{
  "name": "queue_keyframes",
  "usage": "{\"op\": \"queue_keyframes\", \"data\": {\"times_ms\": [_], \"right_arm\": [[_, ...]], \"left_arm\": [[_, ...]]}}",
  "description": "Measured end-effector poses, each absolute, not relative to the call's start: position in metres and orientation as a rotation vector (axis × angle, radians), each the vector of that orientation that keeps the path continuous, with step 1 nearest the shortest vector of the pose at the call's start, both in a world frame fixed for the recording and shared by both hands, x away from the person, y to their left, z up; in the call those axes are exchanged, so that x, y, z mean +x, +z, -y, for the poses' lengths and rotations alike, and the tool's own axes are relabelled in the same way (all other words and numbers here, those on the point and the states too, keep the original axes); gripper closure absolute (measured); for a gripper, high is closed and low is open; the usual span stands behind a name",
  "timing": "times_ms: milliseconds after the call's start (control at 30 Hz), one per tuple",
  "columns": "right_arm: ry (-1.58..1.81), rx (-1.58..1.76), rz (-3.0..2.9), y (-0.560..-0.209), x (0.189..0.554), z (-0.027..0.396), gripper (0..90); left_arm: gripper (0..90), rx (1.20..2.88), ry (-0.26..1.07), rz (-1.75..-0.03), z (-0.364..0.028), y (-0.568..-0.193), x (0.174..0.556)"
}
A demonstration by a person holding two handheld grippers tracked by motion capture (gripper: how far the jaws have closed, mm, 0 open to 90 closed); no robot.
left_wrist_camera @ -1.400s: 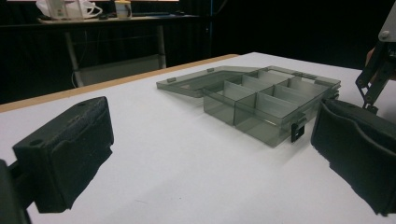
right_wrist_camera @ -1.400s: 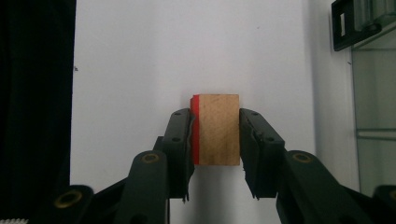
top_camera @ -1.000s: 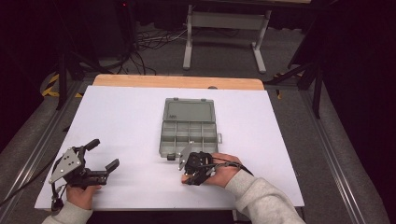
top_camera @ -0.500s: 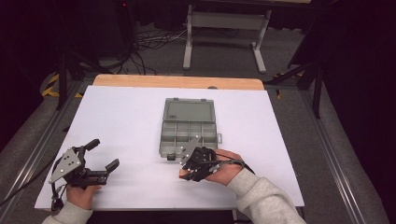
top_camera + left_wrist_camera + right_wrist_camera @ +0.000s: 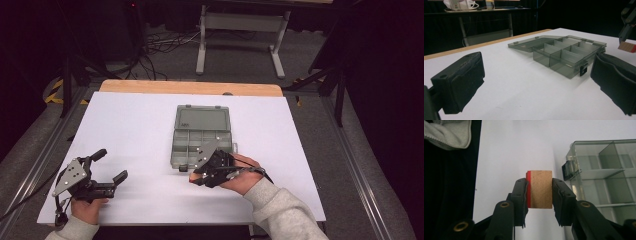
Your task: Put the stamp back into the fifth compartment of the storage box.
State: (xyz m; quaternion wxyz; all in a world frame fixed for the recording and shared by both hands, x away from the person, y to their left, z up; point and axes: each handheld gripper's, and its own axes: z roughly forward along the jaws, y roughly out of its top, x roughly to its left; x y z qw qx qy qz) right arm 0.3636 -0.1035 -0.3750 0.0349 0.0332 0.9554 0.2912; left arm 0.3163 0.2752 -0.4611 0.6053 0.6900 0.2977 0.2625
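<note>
Presently, a white table (image 5: 150, 130) is seen carrying a grey compartment box (image 5: 202, 135), its lid laid open flat behind it. The left gripper (image 5: 107, 167) is held near the table's front left corner, jaws wide apart with nothing between them. The right gripper (image 5: 539, 192) is clamped on a wooden block (image 5: 540, 192) with one red face, positioned just beside the box's front edge, above the table.

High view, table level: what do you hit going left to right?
Left gripper, jaws open over the white table → right gripper, shut on a wooden block at the near edge of the open grey compartment box → the person's right hand and grey sleeve.
</note>
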Motion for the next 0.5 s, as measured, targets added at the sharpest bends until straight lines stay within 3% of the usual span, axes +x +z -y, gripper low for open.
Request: {"op": "queue_keyframes", "data": {"times_ms": [500], "right_arm": [[0.934,0.149,-2.871,-0.359,0.376,0.102,65.9]], "left_arm": [[0.1,1.593,0.604,-0.688,-0.275,-0.461,0.316]]}}
